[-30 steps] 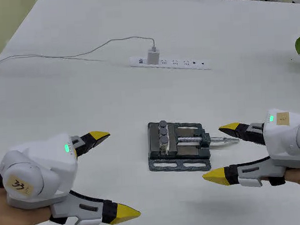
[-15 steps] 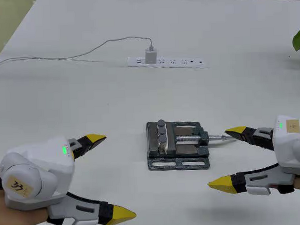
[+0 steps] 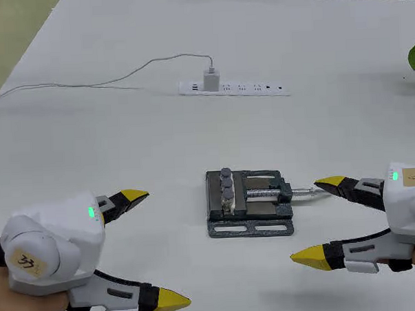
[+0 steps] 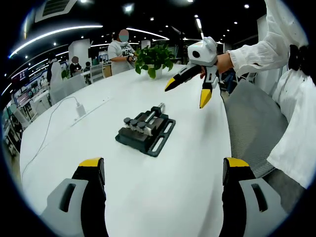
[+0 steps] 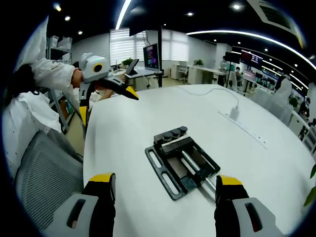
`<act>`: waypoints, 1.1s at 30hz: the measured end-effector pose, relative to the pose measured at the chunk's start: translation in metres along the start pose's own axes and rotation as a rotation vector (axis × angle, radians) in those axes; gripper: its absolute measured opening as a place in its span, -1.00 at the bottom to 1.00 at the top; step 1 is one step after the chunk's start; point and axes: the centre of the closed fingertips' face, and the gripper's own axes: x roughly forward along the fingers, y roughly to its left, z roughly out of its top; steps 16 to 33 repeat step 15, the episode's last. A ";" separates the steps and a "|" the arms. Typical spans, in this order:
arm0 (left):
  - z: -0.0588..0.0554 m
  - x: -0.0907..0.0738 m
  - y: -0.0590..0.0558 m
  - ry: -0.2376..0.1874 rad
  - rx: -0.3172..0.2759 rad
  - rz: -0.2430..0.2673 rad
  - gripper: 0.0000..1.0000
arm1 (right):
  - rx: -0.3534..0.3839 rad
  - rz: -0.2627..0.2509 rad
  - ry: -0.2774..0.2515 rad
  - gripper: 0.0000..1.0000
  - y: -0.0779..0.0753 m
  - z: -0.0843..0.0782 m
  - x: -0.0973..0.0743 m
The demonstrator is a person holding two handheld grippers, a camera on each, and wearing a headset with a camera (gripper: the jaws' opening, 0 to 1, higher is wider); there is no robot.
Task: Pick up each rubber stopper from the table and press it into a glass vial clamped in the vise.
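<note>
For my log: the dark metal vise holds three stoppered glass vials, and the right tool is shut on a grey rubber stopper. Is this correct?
No: the right gripper view shows the right tool open and empty. The dark metal vise does hold three stoppered glass vials.

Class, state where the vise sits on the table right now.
In the head view, the vise sits near the middle of the white table, between the open left tongs and right tongs, with the power strip beyond it.
</note>
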 end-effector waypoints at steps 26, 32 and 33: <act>0.000 -0.003 -0.001 0.000 0.002 0.002 0.98 | 0.000 -0.007 -0.011 0.61 0.001 0.003 -0.004; 0.000 -0.003 -0.001 0.000 0.002 0.002 0.98 | 0.000 -0.007 -0.011 0.61 0.001 0.003 -0.004; 0.000 -0.003 -0.001 0.000 0.002 0.002 0.98 | 0.000 -0.007 -0.011 0.61 0.001 0.003 -0.004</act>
